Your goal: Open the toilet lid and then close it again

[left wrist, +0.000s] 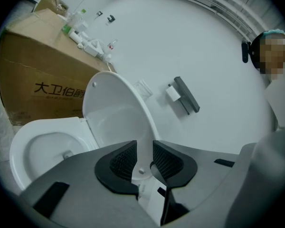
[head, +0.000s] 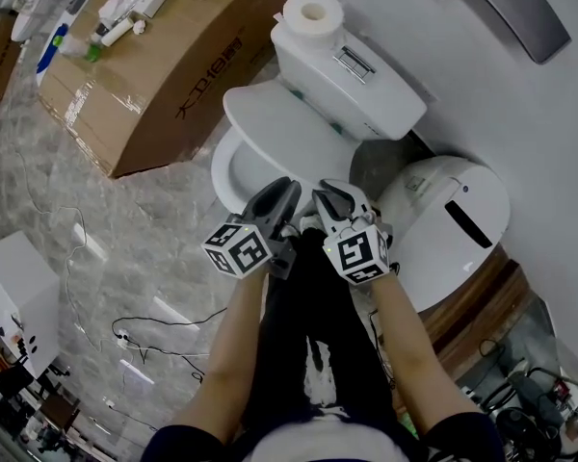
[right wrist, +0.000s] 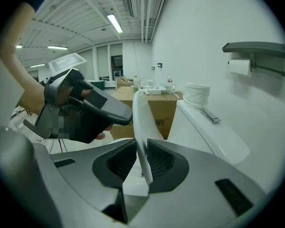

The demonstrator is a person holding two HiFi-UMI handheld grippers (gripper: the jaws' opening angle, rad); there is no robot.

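Note:
The white toilet lid (head: 289, 128) stands partly raised over the seat and bowl (head: 233, 166). Both grippers are at its front edge, side by side. My left gripper (head: 287, 189) has the lid's rim (left wrist: 116, 110) between its pads, and the rim fills the gap at the jaws (left wrist: 145, 158). My right gripper (head: 326, 198) holds the same rim edge-on: the thin lid (right wrist: 138, 122) runs between its pads (right wrist: 142, 158). The left gripper (right wrist: 85, 110) also shows just left of the lid in the right gripper view.
The cistern (head: 352, 80) with a paper roll (head: 314, 12) on top sits behind the lid, against the wall. A big cardboard box (head: 173, 56) lies to the left and a white round bin (head: 443, 224) to the right. Cables (head: 144, 330) trail over the floor.

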